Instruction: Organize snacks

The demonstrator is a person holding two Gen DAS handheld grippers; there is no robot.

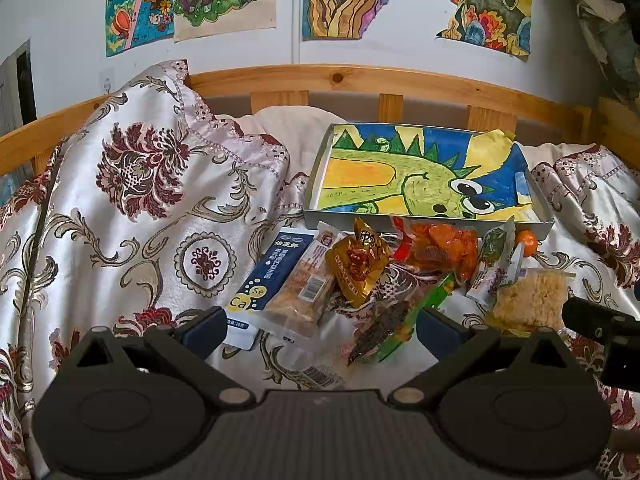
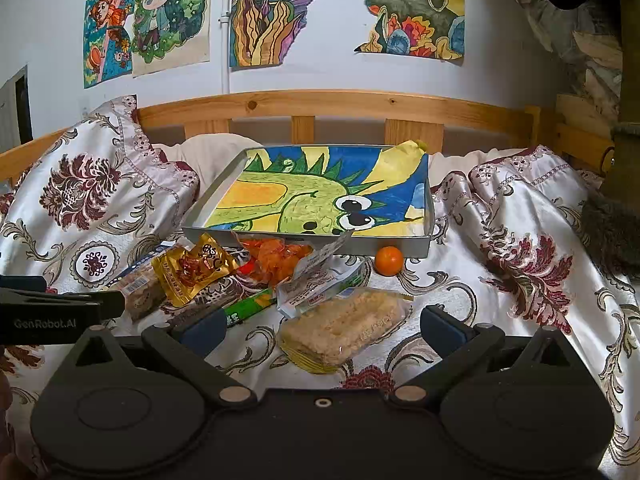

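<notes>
A pile of snacks lies on the bed in front of a shallow tray [image 1: 308, 192] [image 2: 428, 216] lined with a dragon drawing. The pile holds a dark blue packet [image 1: 272, 276], a clear-wrapped cake bar [image 1: 304, 284], a gold packet [image 1: 356, 260] [image 2: 192, 268], an orange bag [image 1: 440, 248] [image 2: 280, 260], a green-edged packet [image 1: 384, 328], a rice crispy bar [image 1: 528, 300] [image 2: 344, 328] and a mandarin [image 1: 526, 242] [image 2: 389, 261]. My left gripper [image 1: 320, 326] is open and empty above the pile's near edge. My right gripper [image 2: 320, 326] is open and empty, with the rice crispy bar between its fingers.
A patterned satin bedspread [image 1: 140, 200] [image 2: 540, 260] covers the bed in folds on both sides. A wooden headboard [image 1: 340, 80] [image 2: 340, 104] runs behind the tray, with drawings on the wall above it. The left gripper's body [image 2: 48, 312] shows at the right wrist view's left edge.
</notes>
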